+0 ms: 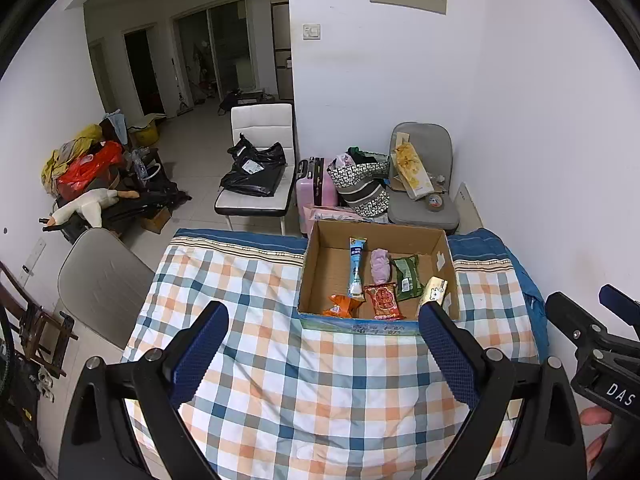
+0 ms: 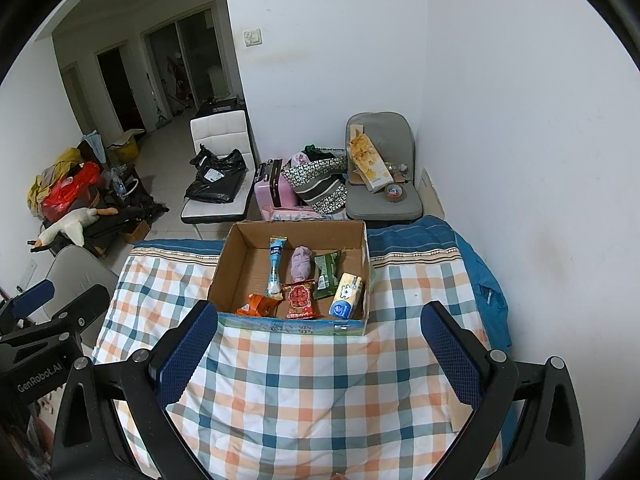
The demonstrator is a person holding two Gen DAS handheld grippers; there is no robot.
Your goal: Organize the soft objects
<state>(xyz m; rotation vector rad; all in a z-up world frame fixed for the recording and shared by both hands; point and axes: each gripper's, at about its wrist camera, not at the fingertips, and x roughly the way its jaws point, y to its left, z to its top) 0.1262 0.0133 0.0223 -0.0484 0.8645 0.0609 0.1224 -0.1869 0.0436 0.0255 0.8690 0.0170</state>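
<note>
An open cardboard box (image 1: 444,258) (image 2: 236,264) stands at the far edge of a checked quilt (image 1: 280,360) (image 2: 320,376). Inside lie a blue-white tube pack (image 1: 356,266) (image 2: 275,266), a purple cloth bundle (image 1: 380,266) (image 2: 301,262), a green packet (image 1: 408,276) (image 2: 326,274), a red snack pack (image 1: 383,300) (image 2: 299,300), an orange pack (image 1: 340,306) (image 2: 258,306) and a tissue pack (image 1: 434,288) (image 2: 347,296). My left gripper (image 1: 324,312) is open and empty above the quilt. My right gripper (image 2: 320,312) is open and empty, in front of the box.
Behind the bed stand a white chair with a black bag (image 1: 256,168) (image 2: 218,174), a pink suitcase (image 1: 316,184) (image 2: 274,190), a patterned bag (image 1: 360,184) and a grey chair (image 1: 424,168) (image 2: 380,164). A grey chair back (image 1: 102,288) is left of the bed. White wall on the right.
</note>
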